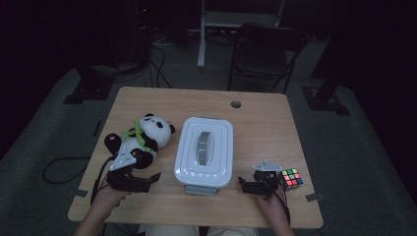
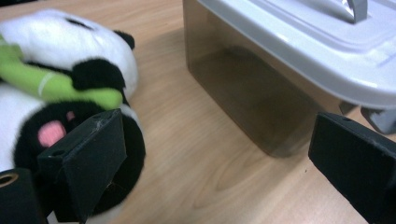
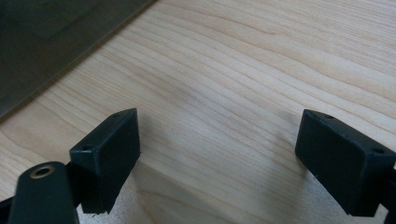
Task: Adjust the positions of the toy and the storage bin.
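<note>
My left gripper [image 1: 147,181] sits low over the near-left part of the wooden table [image 1: 265,123], its jaws spread wide with nothing between them but bare wood. What it is nearest to is the plush panda [image 1: 142,137], which lies at about eleven o'clock from the jaws in the high view; in the left gripper view the panda [image 2: 60,88] is at nine to ten o'clock, its black foot with a pink pad right beside my left jaw, though I cannot tell whether they touch. The panda lies on its side with its long axis running from the near-left toward the far-right, head toward the box, a green bamboo stalk [image 2: 56,86] across its chest. At about two o'clock from the same jaws stands the storage box [image 2: 252,93], with smoky see-through walls, a white lid with rounded corners and a grey handle [image 1: 204,143] along its length. My left hand is clearly the nearer one to the panda, so I judge any grasp would mean swinging the jaws left across its soft, fuzzy, yielding body. My right gripper [image 1: 252,186] rests on the far side of the box, jaws likewise wide and empty over smooth pale wood grain, with a Rubik's cube [image 1: 291,177] just beside it at about three o'clock.
</note>
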The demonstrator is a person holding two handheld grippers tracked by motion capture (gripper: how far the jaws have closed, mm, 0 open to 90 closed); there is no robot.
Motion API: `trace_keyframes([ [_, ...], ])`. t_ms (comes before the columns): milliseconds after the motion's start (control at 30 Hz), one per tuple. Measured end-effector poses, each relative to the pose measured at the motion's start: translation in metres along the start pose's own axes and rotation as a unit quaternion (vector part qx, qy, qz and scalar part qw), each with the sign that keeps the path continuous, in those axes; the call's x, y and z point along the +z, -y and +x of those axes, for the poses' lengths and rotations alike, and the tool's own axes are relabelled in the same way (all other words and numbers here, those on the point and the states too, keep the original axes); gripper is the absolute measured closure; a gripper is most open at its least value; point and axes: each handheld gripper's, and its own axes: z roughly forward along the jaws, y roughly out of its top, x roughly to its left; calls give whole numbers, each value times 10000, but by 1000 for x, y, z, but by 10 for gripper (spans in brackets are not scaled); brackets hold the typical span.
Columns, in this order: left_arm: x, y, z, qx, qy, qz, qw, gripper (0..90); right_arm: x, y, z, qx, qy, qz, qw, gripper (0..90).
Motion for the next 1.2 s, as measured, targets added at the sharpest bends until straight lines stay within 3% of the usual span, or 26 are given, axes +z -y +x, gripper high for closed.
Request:
trace_keyframes([
  [200,3,15,-2,14,-10,21,10000,47,0,0,0,0,0,0,10000,135],
  [333,13,29,-1,234,-54,234,9994,47,0,0,0,1,0,1,10000,135],
  [433,19,37,-2,288,-86,328,9990,47,0,0,0,1,0,1,10000,135],
  [733,40,50,-12,413,224,409,9981,47,0,0,0,-2,0,0,10000,135],
  [900,52,55,-12,519,424,615,9959,47,-1,1,1,-3,-5,-4,10000,135],
  [1200,67,56,-7,635,514,865,9929,47,-1,1,1,-2,-12,2,10000,134],
])
